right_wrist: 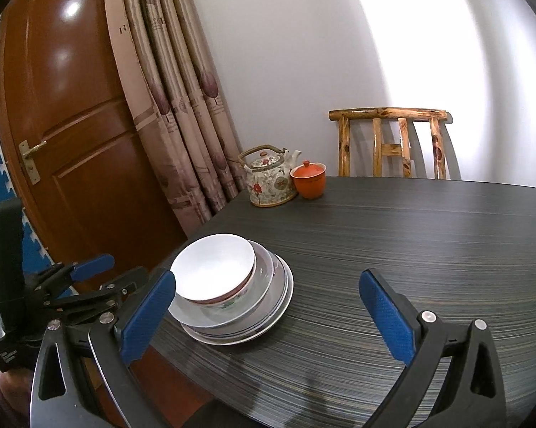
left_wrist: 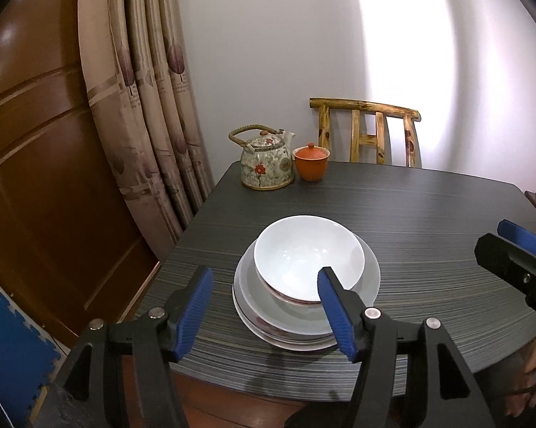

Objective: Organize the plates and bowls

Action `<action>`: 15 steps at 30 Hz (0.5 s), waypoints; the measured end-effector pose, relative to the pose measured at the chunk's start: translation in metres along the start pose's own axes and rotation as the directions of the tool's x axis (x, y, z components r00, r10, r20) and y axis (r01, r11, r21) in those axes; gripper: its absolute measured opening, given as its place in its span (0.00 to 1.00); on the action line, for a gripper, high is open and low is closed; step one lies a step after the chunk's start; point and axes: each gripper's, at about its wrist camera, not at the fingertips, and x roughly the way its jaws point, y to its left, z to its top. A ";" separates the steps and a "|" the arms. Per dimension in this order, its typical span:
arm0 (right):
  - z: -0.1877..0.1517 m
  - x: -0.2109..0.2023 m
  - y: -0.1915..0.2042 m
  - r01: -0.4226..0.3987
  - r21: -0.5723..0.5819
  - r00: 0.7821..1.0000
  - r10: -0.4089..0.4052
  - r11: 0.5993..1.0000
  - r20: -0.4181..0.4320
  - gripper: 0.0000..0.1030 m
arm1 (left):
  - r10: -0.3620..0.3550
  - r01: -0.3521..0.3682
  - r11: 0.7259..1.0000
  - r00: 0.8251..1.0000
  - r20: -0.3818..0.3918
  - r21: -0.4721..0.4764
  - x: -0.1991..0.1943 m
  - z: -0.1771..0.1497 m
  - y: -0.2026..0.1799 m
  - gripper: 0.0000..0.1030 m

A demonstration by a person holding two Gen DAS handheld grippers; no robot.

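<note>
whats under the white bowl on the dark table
The white ceramic bowl sits nested in a second bowl with a red-patterned outside, on a stack of pale round plates. The exact plate count and their centres are hidden.

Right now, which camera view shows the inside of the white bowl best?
The left wrist view: it looks down into the white bowl from the front, so nearly the whole empty inside shows. The right wrist view sees the bowl from the side, lower, showing more of its outer wall and the stacked plates beneath.
</note>
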 end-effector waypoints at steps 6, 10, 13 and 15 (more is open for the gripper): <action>-0.002 -0.001 0.000 -0.005 0.005 1.000 0.005 1.000 -0.014 1.00 | -0.017 0.017 1.000 1.000 -0.018 -0.009 0.003 -0.001 0.002 0.61; -0.002 -0.001 0.001 -0.009 0.000 1.000 0.009 1.000 -0.018 1.00 | -0.017 0.017 1.000 0.999 -0.027 -0.005 0.005 -0.002 0.001 0.61; -0.003 -0.002 0.003 -0.011 -0.003 1.000 0.011 1.000 -0.021 1.00 | -0.018 0.018 1.000 0.999 -0.027 -0.004 0.006 -0.001 0.001 0.61; -0.002 -0.001 0.003 -0.015 -0.004 1.000 0.015 1.000 -0.026 1.00 | -0.014 0.014 1.000 0.999 -0.032 -0.002 0.007 -0.001 0.000 0.63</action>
